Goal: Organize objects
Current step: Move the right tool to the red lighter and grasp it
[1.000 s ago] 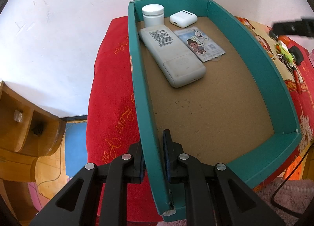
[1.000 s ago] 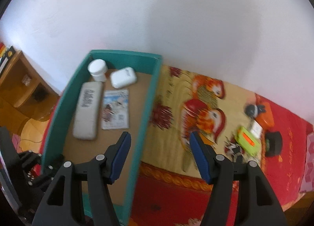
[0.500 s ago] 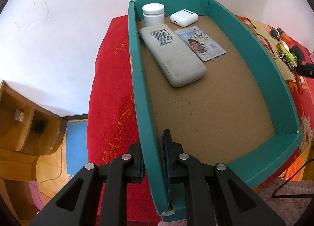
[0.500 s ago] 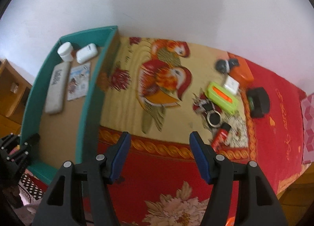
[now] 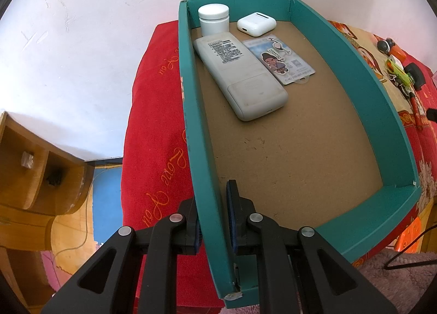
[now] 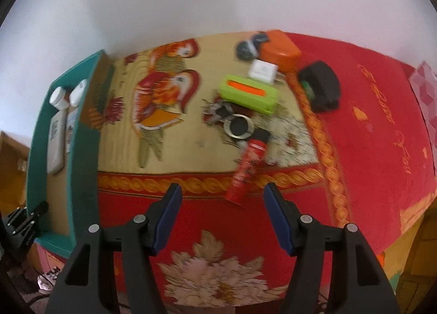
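Left gripper (image 5: 213, 221) jaws are clamped on the near side wall of the teal box (image 5: 355, 68), one pad outside, one inside, wall pinched between them. Ahead of those jaws, at the far end of the box floor: white remote (image 5: 240, 79) lying flat along the gripped wall, card with a cartoon figure (image 5: 281, 61) just beside it on the far side from that wall, white jar (image 5: 213, 19) upright in the far corner, white earbud case (image 5: 256, 24) next to the jar. Right gripper (image 6: 222, 218) jaws stand well apart with nothing between the pads, hovering over the red cloth (image 6: 368, 123). Just ahead of them, between the fingertip lines, a red tube (image 6: 247, 168) lies pointing roughly toward the jaws. Beyond the tube: black round thing with a metal ring (image 6: 239, 127), then a green case with an orange stripe (image 6: 248, 94), white charger (image 6: 262, 70), orange box (image 6: 278, 47) at the far edge. Black block (image 6: 321, 87) sits ahead and right of the jaws. Teal box is well off to their left. View is motion-blurred.
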`<act>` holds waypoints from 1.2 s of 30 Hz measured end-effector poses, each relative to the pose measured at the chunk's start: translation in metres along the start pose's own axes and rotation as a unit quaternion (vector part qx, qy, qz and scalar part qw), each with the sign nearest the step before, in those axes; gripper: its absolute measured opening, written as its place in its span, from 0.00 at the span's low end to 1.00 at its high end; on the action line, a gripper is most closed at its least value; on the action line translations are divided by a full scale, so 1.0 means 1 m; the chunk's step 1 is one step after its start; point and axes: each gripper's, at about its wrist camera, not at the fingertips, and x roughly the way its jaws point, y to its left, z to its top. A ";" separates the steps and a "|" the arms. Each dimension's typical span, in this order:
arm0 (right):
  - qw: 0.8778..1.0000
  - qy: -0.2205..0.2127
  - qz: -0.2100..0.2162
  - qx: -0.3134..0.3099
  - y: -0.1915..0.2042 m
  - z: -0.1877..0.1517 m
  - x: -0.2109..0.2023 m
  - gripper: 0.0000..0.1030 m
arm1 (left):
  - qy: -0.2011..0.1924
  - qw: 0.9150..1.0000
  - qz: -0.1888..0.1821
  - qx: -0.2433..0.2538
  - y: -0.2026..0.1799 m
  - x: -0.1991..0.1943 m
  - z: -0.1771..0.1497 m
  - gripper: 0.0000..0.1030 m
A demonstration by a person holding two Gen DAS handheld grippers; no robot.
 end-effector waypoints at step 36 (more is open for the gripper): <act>0.999 0.031 -0.029 0.023 -0.001 0.009 0.046 0.37 | -0.001 1.000 -0.001 0.004 0.004 0.000 0.003 0.14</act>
